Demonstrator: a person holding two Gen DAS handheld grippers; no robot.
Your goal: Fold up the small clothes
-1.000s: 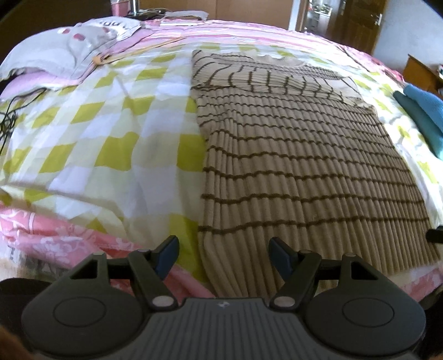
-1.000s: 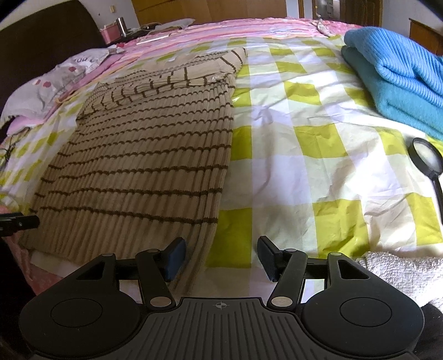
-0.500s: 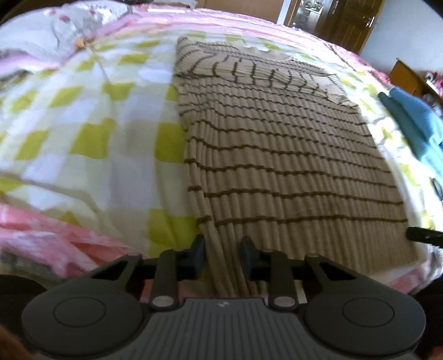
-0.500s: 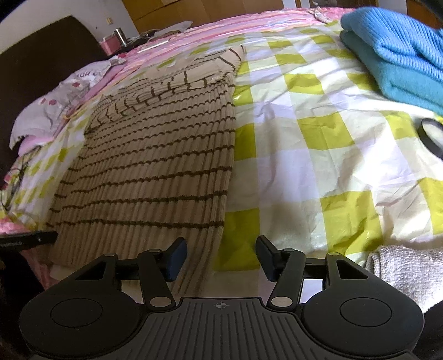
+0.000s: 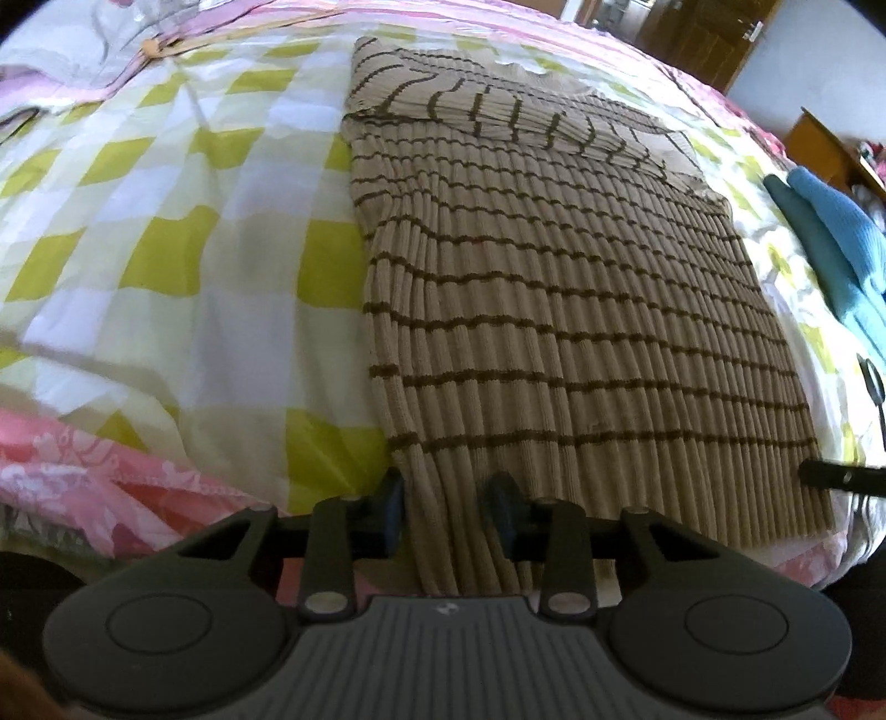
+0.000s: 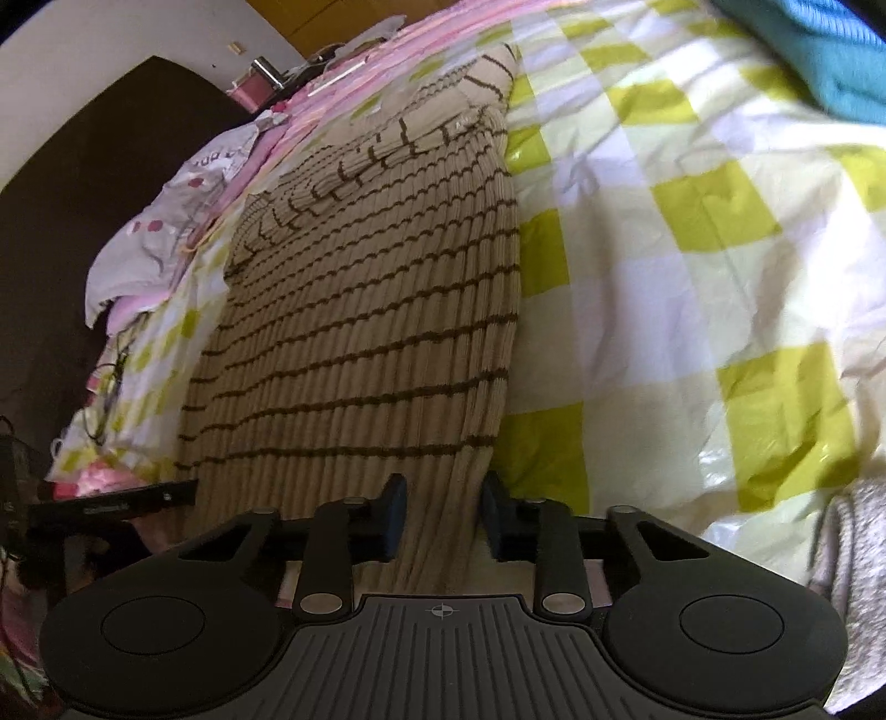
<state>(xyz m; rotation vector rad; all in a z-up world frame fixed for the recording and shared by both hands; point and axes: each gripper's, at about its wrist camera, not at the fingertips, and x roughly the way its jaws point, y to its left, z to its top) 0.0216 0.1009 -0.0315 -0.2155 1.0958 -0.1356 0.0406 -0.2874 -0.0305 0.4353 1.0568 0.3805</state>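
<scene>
A tan ribbed sweater with thin brown stripes (image 5: 554, 288) lies flat on the yellow-and-white checked bedspread (image 5: 183, 232), its sleeves folded across the far end. My left gripper (image 5: 448, 501) is shut on the sweater's near left hem corner. My right gripper (image 6: 443, 512) is shut on the near right hem corner of the sweater (image 6: 376, 310). Fabric bunches between both pairs of fingers.
A folded blue towel (image 5: 830, 243) lies at the right of the bed, also at the top right in the right wrist view (image 6: 819, 50). A pale pillow (image 6: 166, 221) is at the far left. A white towel (image 6: 853, 581) lies near right. A magnifying glass (image 5: 875, 382) lies beside the sweater.
Both grippers moved forward onto the sweater's near hem and closed on it: the left first, the right in the last half second.
</scene>
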